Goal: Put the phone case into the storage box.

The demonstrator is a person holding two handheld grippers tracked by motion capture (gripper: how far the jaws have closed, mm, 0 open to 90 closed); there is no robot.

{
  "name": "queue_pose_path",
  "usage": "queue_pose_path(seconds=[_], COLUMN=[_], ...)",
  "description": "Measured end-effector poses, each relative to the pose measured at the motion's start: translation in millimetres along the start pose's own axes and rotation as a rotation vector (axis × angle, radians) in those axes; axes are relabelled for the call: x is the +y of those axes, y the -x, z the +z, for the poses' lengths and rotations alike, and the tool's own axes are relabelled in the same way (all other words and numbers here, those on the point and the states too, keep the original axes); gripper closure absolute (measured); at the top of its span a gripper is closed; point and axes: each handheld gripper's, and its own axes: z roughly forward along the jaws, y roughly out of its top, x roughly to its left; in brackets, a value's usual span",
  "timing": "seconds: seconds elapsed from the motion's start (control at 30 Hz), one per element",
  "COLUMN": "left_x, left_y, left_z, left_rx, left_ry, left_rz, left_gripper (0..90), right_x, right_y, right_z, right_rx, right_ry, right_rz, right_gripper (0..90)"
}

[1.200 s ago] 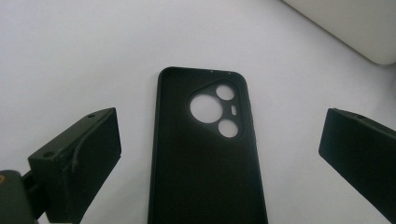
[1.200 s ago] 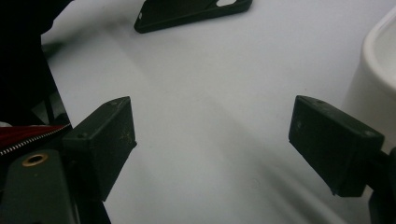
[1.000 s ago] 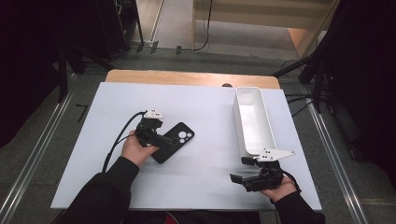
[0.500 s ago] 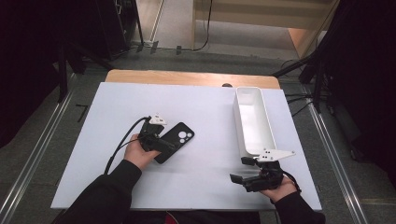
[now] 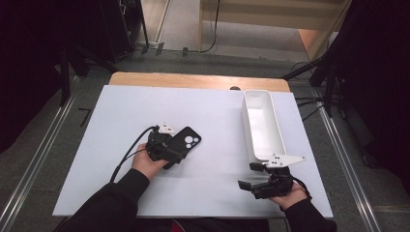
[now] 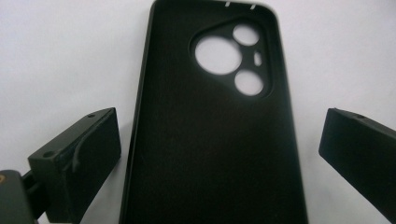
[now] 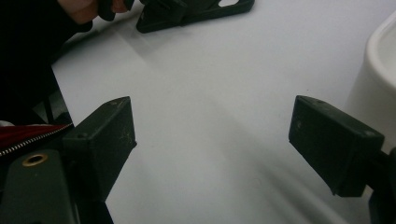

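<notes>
A black phone case (image 5: pixel 186 142) lies on the white table (image 5: pixel 121 111), hollow side up, with its camera cut-outs (image 6: pixel 231 58) at the far end. My left gripper (image 5: pixel 172 153) is open. In the left gripper view its jaws stand on either side of the case's (image 6: pixel 210 154) near end, with a gap on both sides (image 6: pixel 219 126). My right gripper (image 5: pixel 249 176) is open near the table's front right, with only bare table between its jaws (image 7: pixel 212 116). The case (image 7: pixel 196 11) and the other hand show far off in the right gripper view.
A long white bin (image 5: pixel 261 125) stands on the right side of the table, just beyond my right gripper; its rounded wall (image 7: pixel 380 60) is close to the right jaw. A wooden strip (image 5: pixel 193 81) runs along the table's far edge. Cables trail from the left gripper.
My left gripper has slid to the right, so the case's near end now sits between its open jaws. The case and the right gripper have stayed put.
</notes>
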Motion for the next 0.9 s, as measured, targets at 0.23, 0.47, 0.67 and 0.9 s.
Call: queue_pose_path(seconds=[0.23, 0.47, 0.67, 0.9], left_x=[-4.5, -7.3, -9.3, -9.1], left_y=[6.2, 12.3, 13.2, 14.4], left_z=[3.1, 5.8, 6.3, 3.6], left_rx=[0.047, 0.100, 0.106, 0.099], left_ry=[0.023, 0.024, 0.039, 0.039], left_rz=[0.037, 0.073, 0.076, 0.085], left_gripper=[0.0, 0.0, 0.0, 4.5], right_x=[0.0, -0.1, -0.3, -0.3], right_y=[0.4, 0.1, 0.3, 0.0], right_z=[0.3, 0.6, 1.3, 1.8], right_rx=[-0.001, -0.003, -0.003, 0.000], right_ry=[-0.002, -0.005, -0.007, -0.010], right_rz=[0.001, 0.000, 0.005, 0.009], right_gripper=[13.0, 13.0, 13.0, 13.1])
